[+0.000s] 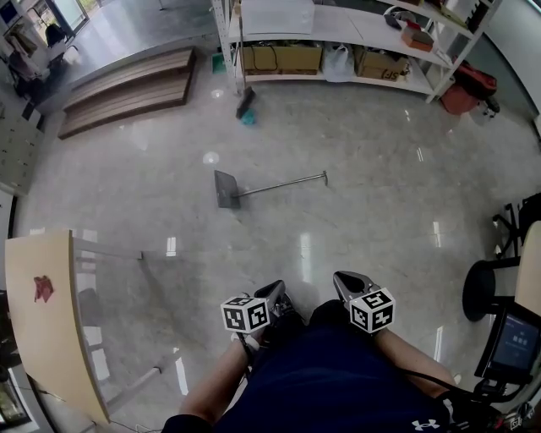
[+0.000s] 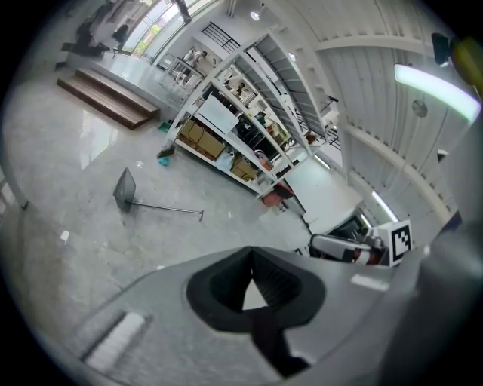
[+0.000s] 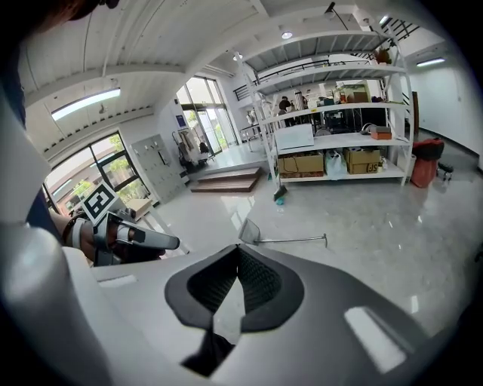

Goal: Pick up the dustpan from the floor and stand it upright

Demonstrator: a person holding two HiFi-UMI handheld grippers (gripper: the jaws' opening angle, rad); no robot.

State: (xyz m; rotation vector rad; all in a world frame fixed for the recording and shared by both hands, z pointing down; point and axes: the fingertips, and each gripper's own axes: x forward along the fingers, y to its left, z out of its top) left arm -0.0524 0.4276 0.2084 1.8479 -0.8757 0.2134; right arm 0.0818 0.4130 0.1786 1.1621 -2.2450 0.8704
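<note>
Dustpan (image 1: pixel 226 188) untouched: the left gripper (image 1: pixel 277 290) and right gripper (image 1: pixel 341 279) were both closed tight on nothing, held close to the person's lap. It lay flat on the glossy floor (image 1: pixel 380 203), well ahead of them, its thin handle (image 1: pixel 283 183) stretching right. It looked light and rigid. The rod seemed the best hold, though smooth and likely to swivel. Beyond, cardboard boxes (image 1: pixel 281 57) sat on the shelf (image 1: pixel 338 25), contents unseen.
</note>
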